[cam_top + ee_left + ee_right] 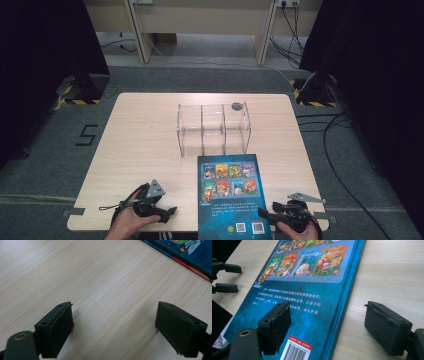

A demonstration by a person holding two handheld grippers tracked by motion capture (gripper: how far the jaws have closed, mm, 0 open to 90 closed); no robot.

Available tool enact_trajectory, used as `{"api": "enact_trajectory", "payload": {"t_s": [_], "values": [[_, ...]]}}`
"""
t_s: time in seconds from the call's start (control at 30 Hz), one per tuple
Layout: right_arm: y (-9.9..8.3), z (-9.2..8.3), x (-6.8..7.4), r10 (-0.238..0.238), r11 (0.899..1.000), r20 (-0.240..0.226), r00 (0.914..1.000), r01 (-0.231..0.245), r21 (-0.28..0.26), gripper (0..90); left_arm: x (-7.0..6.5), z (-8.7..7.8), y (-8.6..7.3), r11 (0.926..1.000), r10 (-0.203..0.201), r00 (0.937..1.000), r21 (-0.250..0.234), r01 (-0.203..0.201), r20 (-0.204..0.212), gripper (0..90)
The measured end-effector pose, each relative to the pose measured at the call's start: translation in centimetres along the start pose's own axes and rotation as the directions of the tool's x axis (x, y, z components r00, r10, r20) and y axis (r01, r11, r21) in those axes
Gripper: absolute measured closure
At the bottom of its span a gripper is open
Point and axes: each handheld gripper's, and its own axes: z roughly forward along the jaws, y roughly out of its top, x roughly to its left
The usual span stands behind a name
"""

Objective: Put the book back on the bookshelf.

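A blue picture book [229,192] lies flat with its back cover up at the table's front centre, a barcode near its front edge. Behind it stands a clear three-compartment box [214,129], nothing visible inside. My right gripper [328,306] is open and straddles the book's [312,290] right edge low down, one jaw over the cover and the other over bare wood. In the high view it sits at the book's front right corner [262,216]. My left gripper [169,214] is open over bare tabletop [105,285], left of the book [190,251].
A small grey disc [236,106] sits at the clear box's back right corner. The wooden table [140,145] has open surface on its left half and behind the box. Cables [330,135] trail on the carpet at right. My left gripper [225,277] appears beyond the book.
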Motion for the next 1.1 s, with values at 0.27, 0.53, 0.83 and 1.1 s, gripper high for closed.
{"api": "enact_trajectory", "payload": {"t_s": [0.27,0.53,0.83,1.1], "values": [[0.3,0.9,0.5,-0.028,1.000,-0.028,0.9992,0.028,0.009,22.3,-0.6,0.2,0.2,0.9997,0.025,0.9995,-0.005,-0.024,0.020,13.4],[0.8,1.8,0.9,-0.044,0.999,-0.019,0.9988,0.044,0.003,20.3,-1.7,0.4,0.6,0.9995,0.006,0.9928,-0.030,-0.002,0.120,13.9],[1.4,2.9,1.5,-0.059,0.998,-0.043,0.9973,0.060,0.012,18.3,-3.6,0.8,1.0,0.9988,0.005,0.9769,-0.048,0.006,0.214,18.3],[2.0,4.4,2.3,-0.040,0.999,-0.110,0.9931,0.043,0.023,18.4,-4.4,0.8,0.9,0.9979,0.027,0.9548,-0.065,-0.008,0.296,32.3]]}}
